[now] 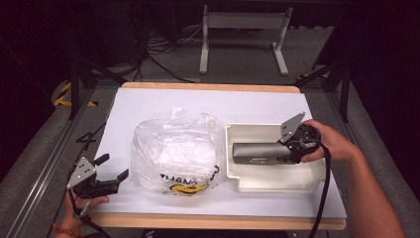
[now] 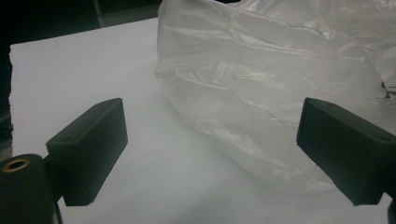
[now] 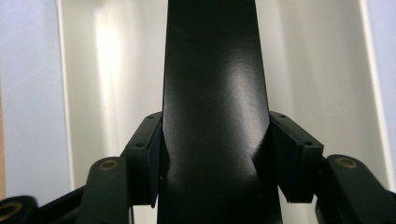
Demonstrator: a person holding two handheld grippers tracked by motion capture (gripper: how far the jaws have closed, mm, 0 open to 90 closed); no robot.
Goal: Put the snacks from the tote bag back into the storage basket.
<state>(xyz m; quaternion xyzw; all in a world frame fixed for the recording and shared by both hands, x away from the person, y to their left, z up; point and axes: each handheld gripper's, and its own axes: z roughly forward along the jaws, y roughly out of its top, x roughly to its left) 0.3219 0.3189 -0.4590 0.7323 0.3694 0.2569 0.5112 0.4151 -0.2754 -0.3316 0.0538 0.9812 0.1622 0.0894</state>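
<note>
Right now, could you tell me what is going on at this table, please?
A person works with a hand-held gripper in each hand. The right hand-held gripper is shut on a long dark box, holding it in or just over a cream tray. The left hand-held gripper sits open near a crumpled clear plastic bag, not touching it.

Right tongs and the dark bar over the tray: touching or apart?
Touching. In the right gripper view, the right tongs have both pads pressed against the dark bar's sides.

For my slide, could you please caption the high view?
Right claw holds a dark rectangular box over a cream plastic tray.
</note>
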